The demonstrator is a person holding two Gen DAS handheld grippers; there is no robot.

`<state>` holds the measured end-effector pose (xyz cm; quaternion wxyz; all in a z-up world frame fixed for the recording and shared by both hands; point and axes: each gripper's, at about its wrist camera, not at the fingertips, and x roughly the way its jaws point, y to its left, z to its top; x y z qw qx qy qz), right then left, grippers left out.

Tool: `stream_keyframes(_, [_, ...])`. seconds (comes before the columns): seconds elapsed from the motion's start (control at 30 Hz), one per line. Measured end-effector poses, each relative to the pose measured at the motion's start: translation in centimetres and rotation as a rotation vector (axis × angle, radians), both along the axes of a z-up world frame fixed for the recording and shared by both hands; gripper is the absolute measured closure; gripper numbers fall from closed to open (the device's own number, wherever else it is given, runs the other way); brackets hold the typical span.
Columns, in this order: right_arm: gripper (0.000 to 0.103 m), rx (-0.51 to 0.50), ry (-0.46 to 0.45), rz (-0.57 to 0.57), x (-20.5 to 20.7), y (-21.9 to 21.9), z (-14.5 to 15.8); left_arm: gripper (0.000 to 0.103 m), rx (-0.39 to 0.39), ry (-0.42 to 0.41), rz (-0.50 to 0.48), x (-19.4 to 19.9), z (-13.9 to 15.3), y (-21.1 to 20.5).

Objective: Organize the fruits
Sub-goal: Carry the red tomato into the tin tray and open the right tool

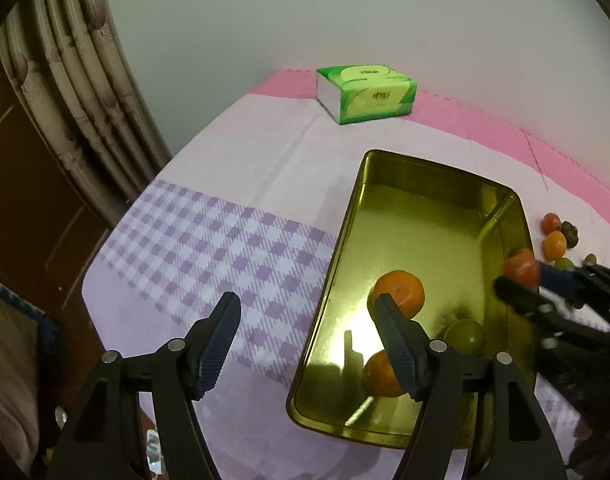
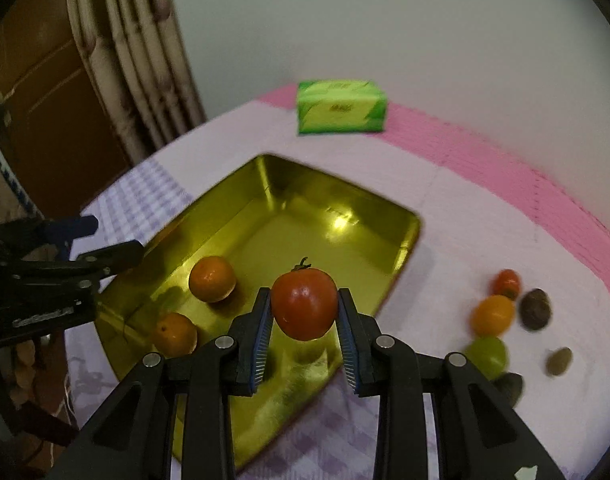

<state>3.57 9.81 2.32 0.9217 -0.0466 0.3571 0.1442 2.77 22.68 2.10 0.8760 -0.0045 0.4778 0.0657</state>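
A gold metal tray [image 1: 345, 240] [image 2: 405, 248] sits on the checked cloth. In it lie two oranges [image 1: 401, 290] [image 2: 212, 279] and a green fruit [image 1: 465, 336]. My right gripper [image 2: 305, 304] is shut on a red tomato [image 2: 305, 304] and holds it above the tray's near right edge; it also shows in the left wrist view [image 1: 521, 266]. My left gripper [image 1: 307, 308] is open and empty, straddling the tray's left rim. Several small fruits [image 2: 493, 314] [image 1: 555, 244] lie on the cloth right of the tray.
A green tissue pack [image 1: 367, 94] [image 2: 341, 108] stands at the back on the pink mat. A curtain [image 1: 85, 92] and brown wooden furniture are to the left beyond the table's edge. A white wall runs behind.
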Motion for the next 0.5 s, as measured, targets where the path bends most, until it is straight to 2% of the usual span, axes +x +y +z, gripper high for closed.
stream_keyframes(0.13, [0.074,-0.016,0.032,0.019,1.1,1.1,-1.0,0.033,0.015,0.019,0.014,0.1,-0.4,0.1])
stream_keyframes(0.4, [0.073,-0.060,0.065,0.027,2.6,2.4,-2.2,0.033,-0.052,0.058,0.021,0.3,-0.9,0.6])
stream_keyframes(0.5, [0.073,-0.061,0.070,0.029,2.9,2.5,-2.4,0.033,-0.051,0.068,0.015,0.3,-0.8,0.2])
